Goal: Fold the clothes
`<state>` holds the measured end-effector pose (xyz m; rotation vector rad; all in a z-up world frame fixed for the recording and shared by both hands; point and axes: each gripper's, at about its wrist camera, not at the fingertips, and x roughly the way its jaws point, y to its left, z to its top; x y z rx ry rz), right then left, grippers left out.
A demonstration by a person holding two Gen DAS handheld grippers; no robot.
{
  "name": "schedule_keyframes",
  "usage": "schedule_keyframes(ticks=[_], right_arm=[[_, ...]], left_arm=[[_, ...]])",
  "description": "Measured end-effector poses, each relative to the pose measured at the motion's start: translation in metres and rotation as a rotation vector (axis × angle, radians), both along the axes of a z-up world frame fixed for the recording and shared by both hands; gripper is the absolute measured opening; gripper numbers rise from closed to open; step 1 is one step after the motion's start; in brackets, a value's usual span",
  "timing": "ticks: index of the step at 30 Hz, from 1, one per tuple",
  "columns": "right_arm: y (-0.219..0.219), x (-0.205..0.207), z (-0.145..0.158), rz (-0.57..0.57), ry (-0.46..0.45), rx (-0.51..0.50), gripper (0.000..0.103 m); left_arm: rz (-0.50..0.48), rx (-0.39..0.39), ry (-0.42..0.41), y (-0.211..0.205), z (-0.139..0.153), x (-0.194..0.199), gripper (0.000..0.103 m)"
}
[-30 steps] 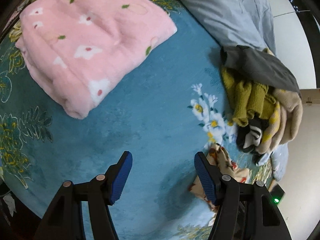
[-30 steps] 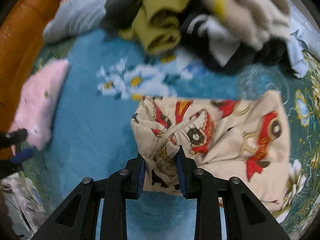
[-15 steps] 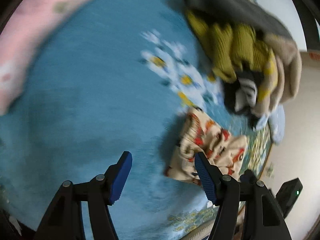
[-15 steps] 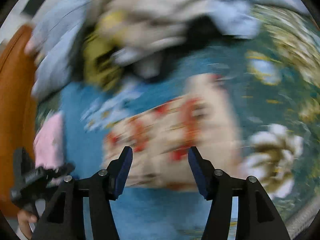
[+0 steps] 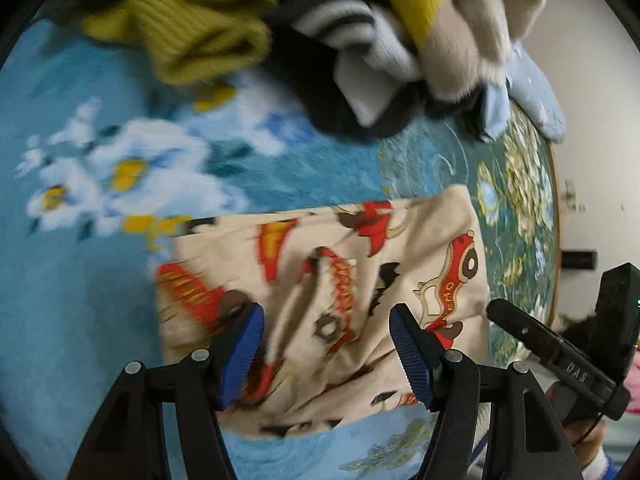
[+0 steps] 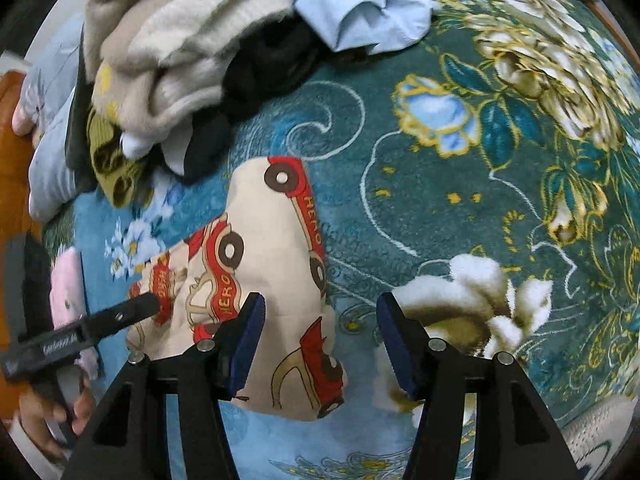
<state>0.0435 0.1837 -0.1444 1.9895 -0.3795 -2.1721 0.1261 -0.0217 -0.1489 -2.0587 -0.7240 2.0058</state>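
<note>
Over printed garment (image 5: pixel 360 264), left gripper (image 5: pixel 326 354) fingers spread, right gripper (image 6: pixel 320 344) alike

Right claw (image 6: pixel 320 336) released printed cloth (image 6: pixel 276 280); left claw (image 5: pixel 326 350) moved over it.

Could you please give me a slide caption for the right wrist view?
Open right gripper above a folded cartoon-car garment on a floral blanket.

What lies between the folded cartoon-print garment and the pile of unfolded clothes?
Only bare floral blanket: a narrow strip separates the cartoon-print garment from the pile of clothes. Both wrist views show it, the right one most sharply.
</note>
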Motion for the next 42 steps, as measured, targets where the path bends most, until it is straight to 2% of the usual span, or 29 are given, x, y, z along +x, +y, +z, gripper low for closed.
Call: schedule_keyframes(ticks=[1, 2, 3, 5, 7, 9, 11, 13, 15, 16, 18, 20, 21, 25, 28, 29, 30, 33, 38, 40, 42], right_arm=[[0.001, 0.0, -0.002, 0.002, -0.005, -0.007, 0.059], [0.003, 0.0, -0.004, 0.0, -0.012, -0.016, 0.059], [0.006, -0.001, -0.005, -0.004, -0.017, -0.023, 0.059], [0.01, -0.003, -0.007, -0.007, -0.024, -0.03, 0.059], [0.013, -0.005, -0.007, -0.006, -0.027, -0.033, 0.059], [0.017, -0.008, -0.005, -0.005, -0.019, -0.035, 0.059], [0.019, -0.01, -0.005, 0.0, -0.017, -0.033, 0.059], [0.019, -0.012, -0.011, 0.01, -0.034, -0.032, 0.059], [0.017, -0.013, -0.018, 0.014, -0.053, -0.039, 0.059], [0.015, -0.014, -0.02, 0.016, -0.058, -0.045, 0.059], [0.012, -0.014, -0.022, 0.017, -0.065, -0.062, 0.059], [0.009, -0.014, -0.023, 0.018, -0.073, -0.086, 0.059], [0.007, -0.014, -0.024, 0.018, -0.077, -0.099, 0.059], [0.007, -0.015, -0.026, 0.01, -0.089, -0.103, 0.059], [0.01, -0.016, -0.027, -0.008, -0.099, -0.112, 0.059], [0.011, -0.017, -0.027, -0.01, -0.1, -0.112, 0.059], [0.012, -0.017, -0.027, -0.011, -0.101, -0.111, 0.059], [0.015, -0.019, -0.026, -0.017, -0.104, -0.114, 0.059], [0.026, -0.022, -0.029, -0.061, -0.117, -0.127, 0.059], [0.032, -0.023, -0.028, -0.081, -0.118, -0.128, 0.059], [0.04, -0.024, -0.026, -0.103, -0.114, -0.125, 0.059]], left_arm=[[0.004, 0.004, -0.013, 0.001, -0.003, -0.001, 0.066], [0.012, 0.012, -0.023, 0.001, -0.006, -0.001, 0.053], [0.03, 0.027, -0.025, -0.001, -0.006, 0.0, 0.031], [0.064, 0.048, -0.023, -0.005, -0.004, 0.004, 0.009], [0.117, 0.085, 0.015, -0.014, 0.007, 0.012, 0.009], [0.216, 0.139, 0.078, -0.034, 0.025, 0.023, 0.009], [0.307, 0.086, 0.103, -0.056, 0.032, 0.033, 0.01], [0.354, -0.018, 0.061, -0.074, 0.025, 0.041, 0.01], [0.373, -0.078, -0.01, -0.084, 0.009, 0.044, 0.016], [0.379, -0.1, -0.033, -0.086, 0.003, 0.044, 0.02], [0.381, -0.12, -0.05, -0.086, -0.003, 0.044, 0.051], [0.381, -0.102, -0.051, -0.086, -0.006, 0.045, 0.06], [0.389, -0.067, -0.058, -0.086, -0.01, 0.046, 0.06], [0.444, 0.112, -0.149, -0.086, -0.031, 0.053, 0.06], [0.485, 0.145, -0.14, -0.088, -0.029, 0.057, 0.058], [0.494, 0.147, -0.138, -0.089, -0.027, 0.058, 0.053], [0.491, 0.136, -0.134, -0.089, -0.023, 0.058, 0.042], [0.432, 0.094, -0.104, -0.082, -0.006, 0.055, 0.029], [0.353, 0.12, -0.044, -0.062, 0.028, 0.043, 0.02], [0.334, 0.174, -0.019, -0.046, 0.036, 0.029, 0.017], [0.326, 0.276, 0.007, -0.028, 0.048, 0.014, 0.012]])
